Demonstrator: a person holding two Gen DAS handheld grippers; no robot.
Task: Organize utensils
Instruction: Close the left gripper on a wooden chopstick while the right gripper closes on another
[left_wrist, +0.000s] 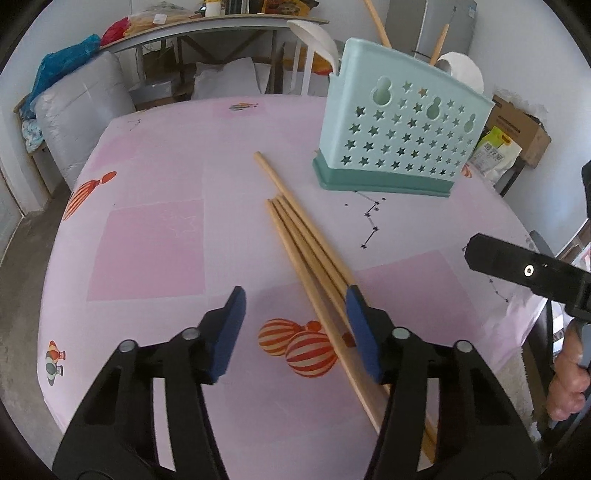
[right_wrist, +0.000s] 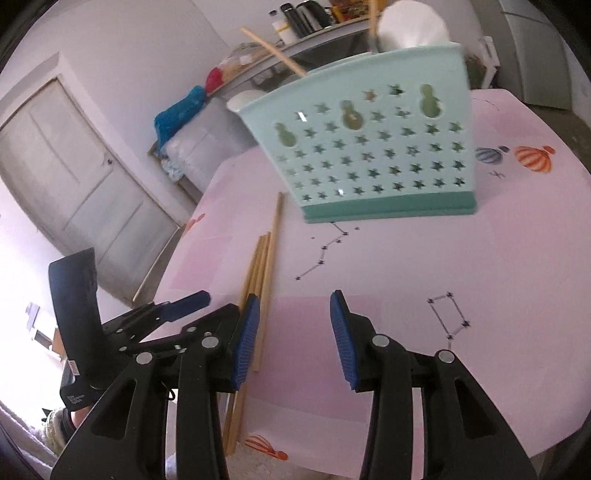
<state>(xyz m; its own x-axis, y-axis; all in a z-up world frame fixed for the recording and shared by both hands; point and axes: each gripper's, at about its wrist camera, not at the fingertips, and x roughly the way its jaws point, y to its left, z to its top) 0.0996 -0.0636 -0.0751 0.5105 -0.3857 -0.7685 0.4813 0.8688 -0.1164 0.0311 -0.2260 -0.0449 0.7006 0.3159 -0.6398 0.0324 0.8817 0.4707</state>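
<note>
At the bottom of the left wrist view the left gripper (left_wrist: 295, 332) stands with its jaws apart over a pink tablecloth (left_wrist: 147, 240), nothing clamped between the blue pads (left_wrist: 231, 332); a bundle of wooden chopsticks (left_wrist: 306, 254) runs from the lower right toward the frame's centre, passing under the right-hand finger, and whether that finger touches the wood cannot be told. In the right wrist view the right gripper (right_wrist: 291, 336) is likewise part open and empty above bare cloth, the chopsticks (right_wrist: 264, 269) lying just left of its left pad, with the left gripper (right_wrist: 177, 306) beyond them at lower left. Farther back, in the upper right of the left wrist view, a pale green holder (left_wrist: 399, 133) pierced with stars stands upright on the table, already carrying chopsticks and white spoons (left_wrist: 465, 70). The sticks look light, stiff and smooth, likely to roll or fan apart; a grip across the bundle near its middle, squeezing all together, seems safest. The holder looks light enough to tip if nudged.
</note>
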